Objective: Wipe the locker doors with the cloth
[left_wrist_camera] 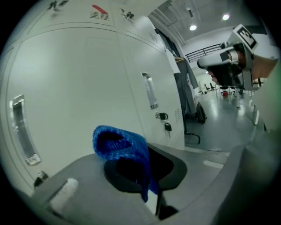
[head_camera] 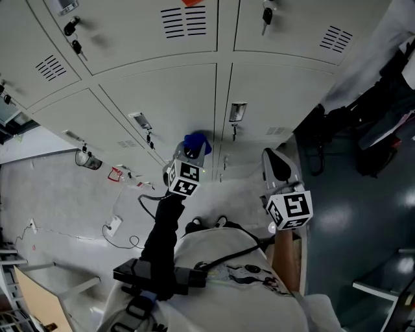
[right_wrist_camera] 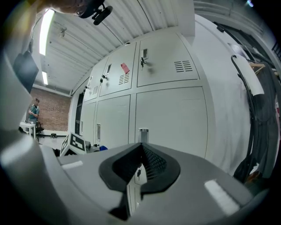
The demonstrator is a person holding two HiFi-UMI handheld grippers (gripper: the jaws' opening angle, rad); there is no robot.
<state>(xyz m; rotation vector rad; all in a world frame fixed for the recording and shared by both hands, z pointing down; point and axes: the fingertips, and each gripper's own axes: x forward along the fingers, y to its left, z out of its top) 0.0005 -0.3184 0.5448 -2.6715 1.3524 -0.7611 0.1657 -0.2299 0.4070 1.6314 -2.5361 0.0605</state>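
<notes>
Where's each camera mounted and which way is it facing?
Head view: on the head, looking down the locker doors; left claw, right claw, sleeve show.
Left gripper view: on left claw, facing a door, blue cloth clamped.
Right gripper view: on right claw, shut empty, facing doors.
Shared: locker doors everywhere; each gripper view catches the other claw.

My left gripper fills the bottom of the frame, jaws closed on a blue cloth. The cloth bunches up above the dark pads and hangs down between them. Pale locker doors cover left and centre. I can't tell if the cloth touches them. One handle far left, another centre, with keys hanging lower right of it. Red tag at top. Right gripper upper right, apart from the doors, with its marker cube. Shiny hall floor at right.
</notes>
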